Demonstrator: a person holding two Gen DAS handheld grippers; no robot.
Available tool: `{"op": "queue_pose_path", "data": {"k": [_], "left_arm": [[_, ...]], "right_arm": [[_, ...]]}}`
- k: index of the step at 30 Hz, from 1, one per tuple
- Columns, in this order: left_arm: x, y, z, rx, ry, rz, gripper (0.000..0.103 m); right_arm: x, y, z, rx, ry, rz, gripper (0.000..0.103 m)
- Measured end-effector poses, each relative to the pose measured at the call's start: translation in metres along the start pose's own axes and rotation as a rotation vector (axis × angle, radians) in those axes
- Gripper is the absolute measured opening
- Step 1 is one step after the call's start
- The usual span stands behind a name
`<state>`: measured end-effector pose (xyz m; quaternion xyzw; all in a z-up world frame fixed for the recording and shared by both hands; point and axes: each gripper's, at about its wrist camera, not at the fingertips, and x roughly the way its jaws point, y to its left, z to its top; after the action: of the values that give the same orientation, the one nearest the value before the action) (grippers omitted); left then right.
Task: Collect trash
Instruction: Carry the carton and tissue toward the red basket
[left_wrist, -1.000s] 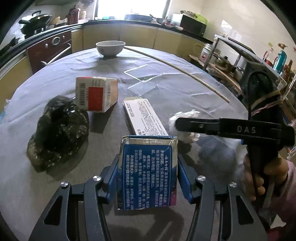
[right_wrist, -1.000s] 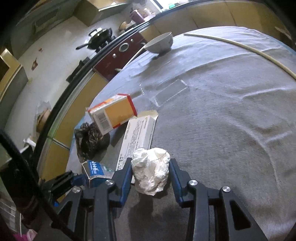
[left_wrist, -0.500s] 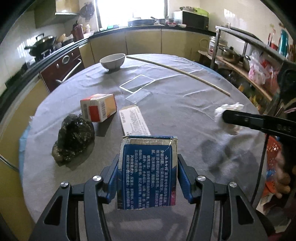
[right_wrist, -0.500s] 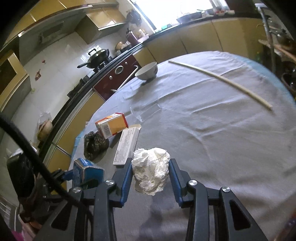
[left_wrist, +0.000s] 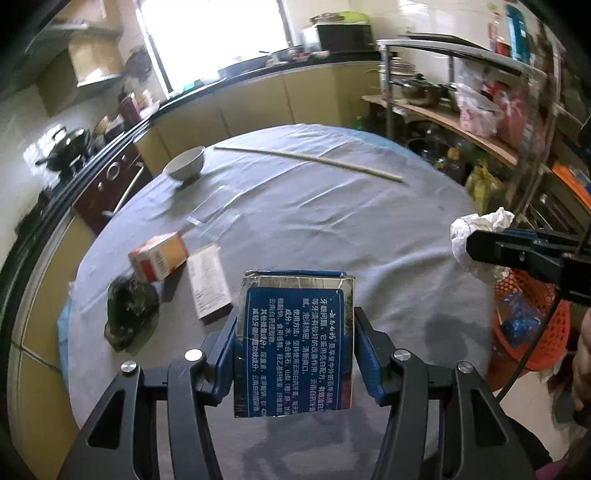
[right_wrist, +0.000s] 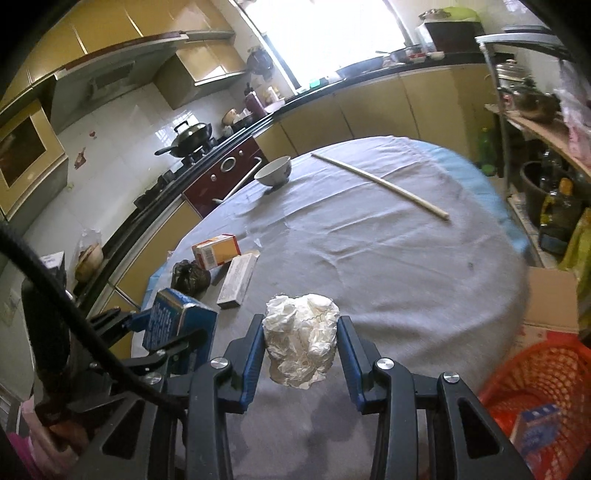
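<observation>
My left gripper (left_wrist: 295, 343) is shut on a blue printed carton (left_wrist: 295, 347), held above the near edge of the round grey table (left_wrist: 332, 229). My right gripper (right_wrist: 301, 347) is shut on a crumpled white paper ball (right_wrist: 301, 341), also lifted off the cloth. In the left wrist view the paper ball (left_wrist: 476, 229) and the right gripper's black body show at the right. An orange mesh basket (right_wrist: 546, 376) stands on the floor to the right of the table. An orange-and-white box (left_wrist: 159, 254), a flat white box (left_wrist: 208, 280) and a black crumpled bag (left_wrist: 129, 314) still lie on the table's left side.
A white bowl (right_wrist: 273, 171) and a long wooden stick (right_wrist: 380, 182) lie at the table's far side, with clear plastic sheets (left_wrist: 218, 214) near the middle. A cardboard box (right_wrist: 550, 306) sits behind the basket. Shelves with pots (left_wrist: 443, 96) stand at the right, kitchen counters behind.
Both grippers have risen and drawn back from the table with their loads, swinging towards the right. The table looks smaller and the orange basket has come into view.
</observation>
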<state>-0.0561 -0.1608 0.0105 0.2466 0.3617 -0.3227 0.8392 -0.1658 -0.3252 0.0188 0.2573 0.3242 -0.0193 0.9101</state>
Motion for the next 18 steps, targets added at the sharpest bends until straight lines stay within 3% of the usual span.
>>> {"op": "queue_pose_path", "data": {"k": [18], "left_arm": [[-0.030,-0.138,0.029,0.226,-0.067,-0.077,0.058]], "right_arm": [[-0.131,-0.093,-0.053,0.165,-0.120,-0.120,0.041]]}}
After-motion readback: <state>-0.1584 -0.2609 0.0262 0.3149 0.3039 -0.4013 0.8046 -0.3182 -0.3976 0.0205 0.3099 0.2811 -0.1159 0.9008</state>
